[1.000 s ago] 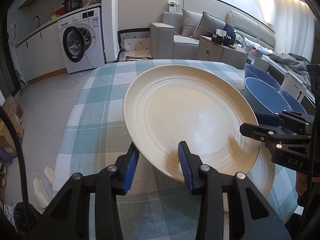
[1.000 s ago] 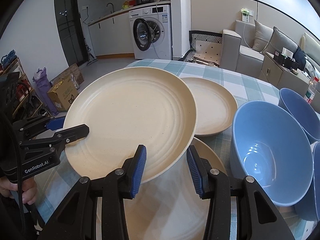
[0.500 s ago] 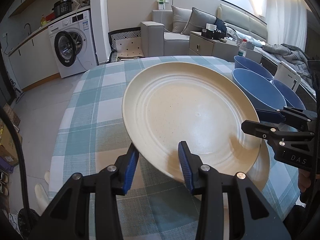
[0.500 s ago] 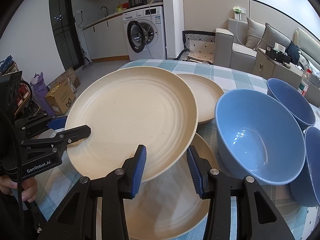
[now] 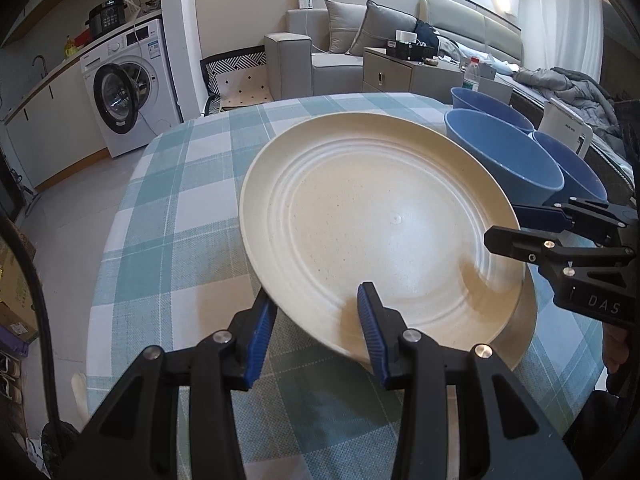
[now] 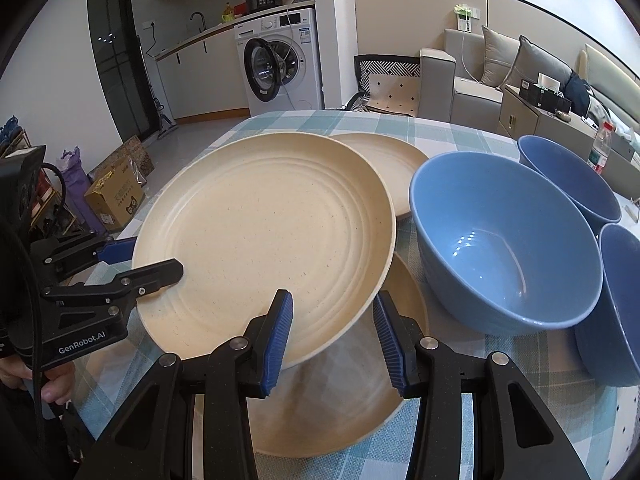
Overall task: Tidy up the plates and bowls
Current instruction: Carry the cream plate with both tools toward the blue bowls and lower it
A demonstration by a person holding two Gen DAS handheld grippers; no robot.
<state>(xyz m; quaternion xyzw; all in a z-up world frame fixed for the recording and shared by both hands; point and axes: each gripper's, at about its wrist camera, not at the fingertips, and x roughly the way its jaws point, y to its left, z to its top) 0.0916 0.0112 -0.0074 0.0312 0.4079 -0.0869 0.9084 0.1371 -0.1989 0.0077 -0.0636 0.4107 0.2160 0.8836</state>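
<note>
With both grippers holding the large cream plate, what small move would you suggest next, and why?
Probably lower the large cream plate straight down onto the second cream plate lying under it: both the left gripper and right gripper clamp its rim, and it hangs tilted just above.

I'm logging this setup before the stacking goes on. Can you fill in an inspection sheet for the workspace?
Surface: table under a teal checked cloth.
Job's things: held plate tilted above a lower plate; third plate behind; three blue bowls.
Clutter: nothing seen.
Grippers: left gripper and right gripper both shut on the held plate's rim.
Cables: black cable at the left gripper's side.
Surroundings: washing machine, sofa, cardboard box.
</note>
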